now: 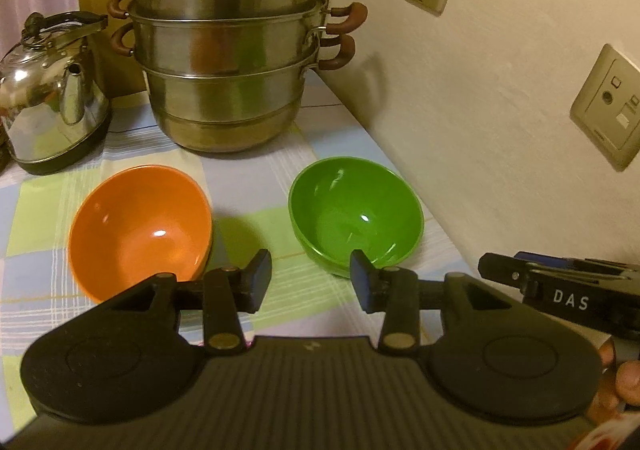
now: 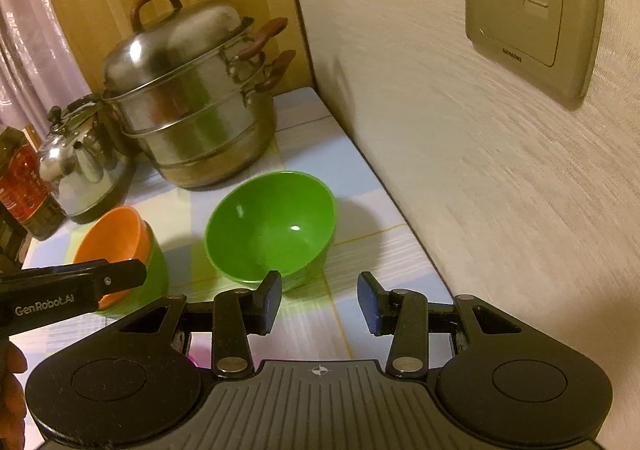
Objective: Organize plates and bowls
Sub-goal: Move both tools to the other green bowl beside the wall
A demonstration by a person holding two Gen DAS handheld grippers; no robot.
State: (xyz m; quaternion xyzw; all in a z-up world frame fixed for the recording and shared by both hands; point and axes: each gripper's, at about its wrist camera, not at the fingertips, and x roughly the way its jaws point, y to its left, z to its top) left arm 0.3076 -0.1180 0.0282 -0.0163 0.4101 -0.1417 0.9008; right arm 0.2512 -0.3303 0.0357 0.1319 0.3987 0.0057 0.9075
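Barely begun: two bowls apart, none stacked.

Orange bowl at ten o'clock of the left gripper, green bowl at one o'clock, both upright on the checked cloth, steamer behind. Left gripper and right gripper part-open, holding nothing (no plates in view). Likely left: nesting one bowl in the other.

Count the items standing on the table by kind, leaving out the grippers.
Bowls: 2, an orange bowl and a green bowl
Steamer pots: 1, the steel steamer pot
Kettles: 1, the steel kettle
Bottles: 1, a bottle at the left edge of the right wrist view
Total: 5
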